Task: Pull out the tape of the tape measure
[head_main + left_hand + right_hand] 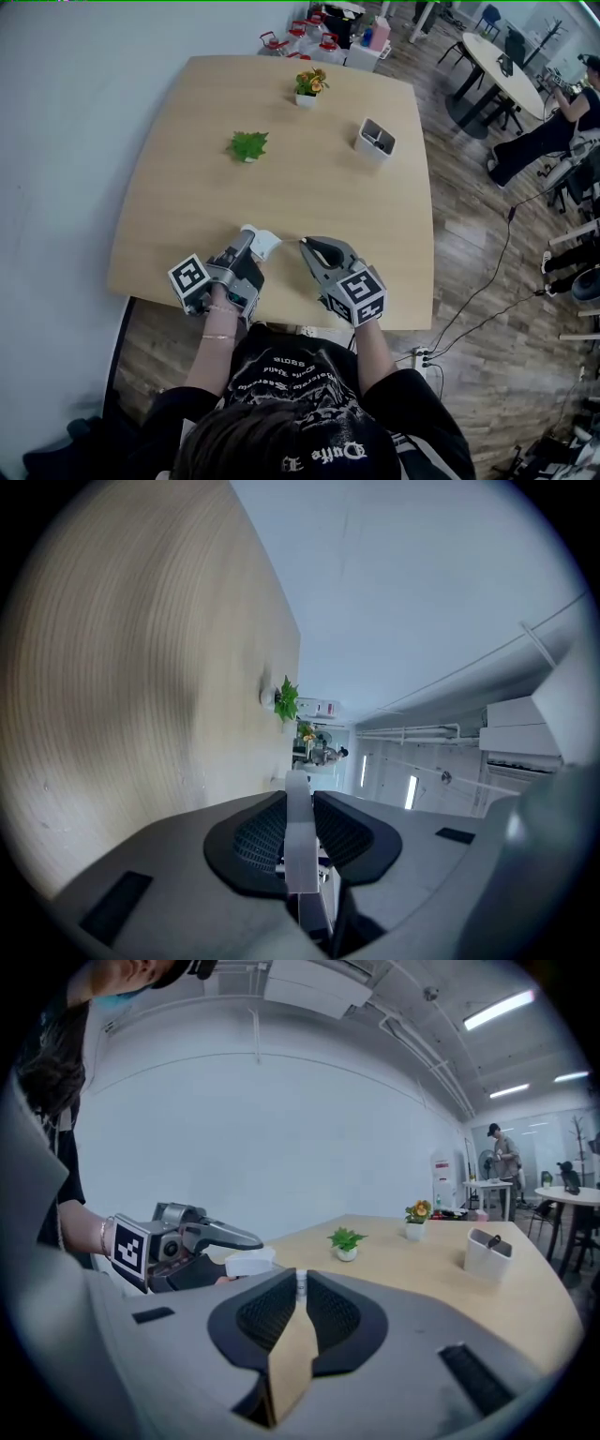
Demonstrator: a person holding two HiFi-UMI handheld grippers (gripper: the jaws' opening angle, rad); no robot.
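A small white tape measure [265,246] sits just above the near part of the wooden table [178,202]. My left gripper [249,238] is shut on it. In the left gripper view its case [299,846] stands edgewise as a white slab between the dark pads. My right gripper [306,244] is a short way to its right, jaws shut and tips pointing at the case. In the right gripper view a small white piece, apparently the tape's end [300,1283], is pinched at the tips. The tape measure [248,1263] shows just left of them. No stretch of tape between the two is visible.
A small green plant [248,145] stands mid-table, a flower pot [308,84] at the far edge and a white holder box [376,141] at the right. The table's near edge runs under both grippers. A seated person [548,131] and a round table [502,66] are far right.
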